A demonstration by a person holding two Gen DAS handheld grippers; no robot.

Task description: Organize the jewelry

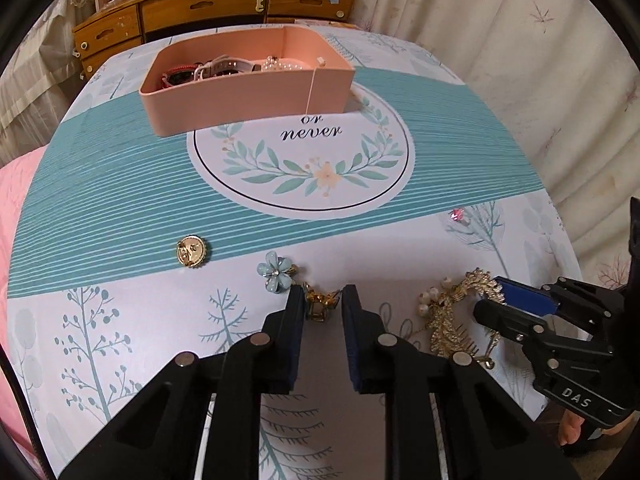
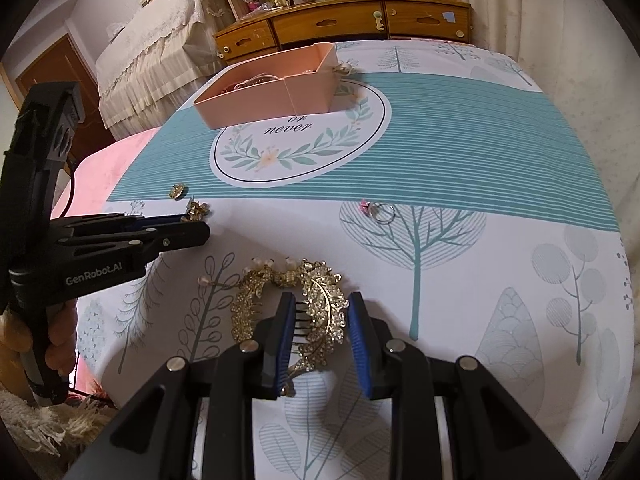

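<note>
My left gripper (image 1: 322,294) is open, its fingers on either side of a small gold brooch (image 1: 320,303) lying on the tablecloth. My right gripper (image 2: 320,300) is open around a gold leaf-shaped hair comb (image 2: 320,308) with pearls; the comb also shows in the left wrist view (image 1: 452,304). A blue flower clip (image 1: 275,274), a round gold button piece (image 1: 192,251) and a pink-stone ring (image 2: 378,210) lie loose on the cloth. A pink box (image 1: 248,92) at the far side holds a watch, a red item and pearls.
A wooden drawer unit (image 1: 208,8) stands behind the table. Curtains (image 1: 520,40) hang on the right. A pink bedspread (image 1: 16,200) lies at the left table edge.
</note>
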